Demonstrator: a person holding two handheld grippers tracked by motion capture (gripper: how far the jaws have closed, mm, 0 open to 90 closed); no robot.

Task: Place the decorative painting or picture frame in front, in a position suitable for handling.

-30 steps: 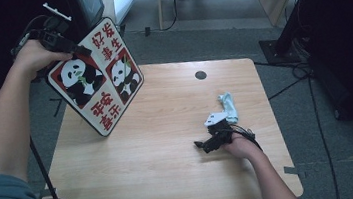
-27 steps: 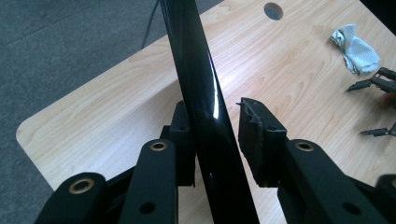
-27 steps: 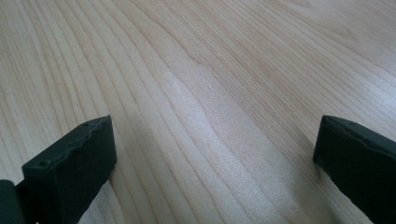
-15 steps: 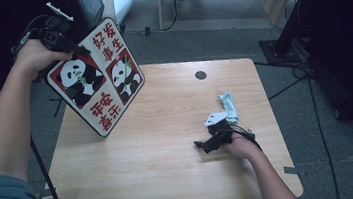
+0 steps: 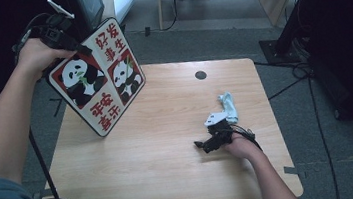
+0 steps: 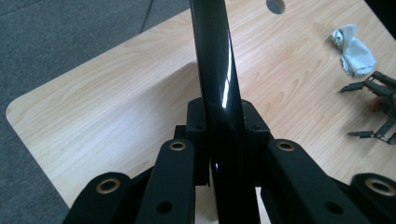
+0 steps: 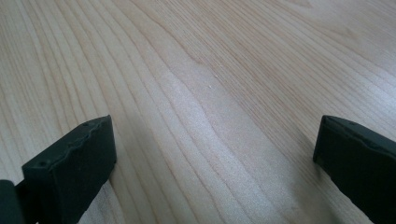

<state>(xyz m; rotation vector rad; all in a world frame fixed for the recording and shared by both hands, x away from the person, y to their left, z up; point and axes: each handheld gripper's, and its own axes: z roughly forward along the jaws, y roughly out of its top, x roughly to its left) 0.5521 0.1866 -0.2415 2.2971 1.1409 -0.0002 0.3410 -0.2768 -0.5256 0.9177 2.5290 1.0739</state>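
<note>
A board with two pandas and red characters (image 5: 99, 78) stands tilted, its lower corner on the wooden table (image 5: 173, 180) at the left. My left gripper (image 5: 69, 41) grips its upper left edge; its jaws have just been closing, with the board's glossy black edge (image 6: 215, 70) between them. My right gripper (image 5: 207, 145) lies on the table at the right, jaws wide open over bare wood (image 7: 215, 154) with nothing between them. A crumpled light-blue cloth (image 5: 228, 105) lies just behind it.
A round dark cable hole (image 5: 201, 75) sits near the table's far edge. From the left gripper view the cloth (image 6: 353, 49) and the right gripper (image 6: 369, 112) lie at the right. Cables and a stand base are on the floor to the right.
</note>
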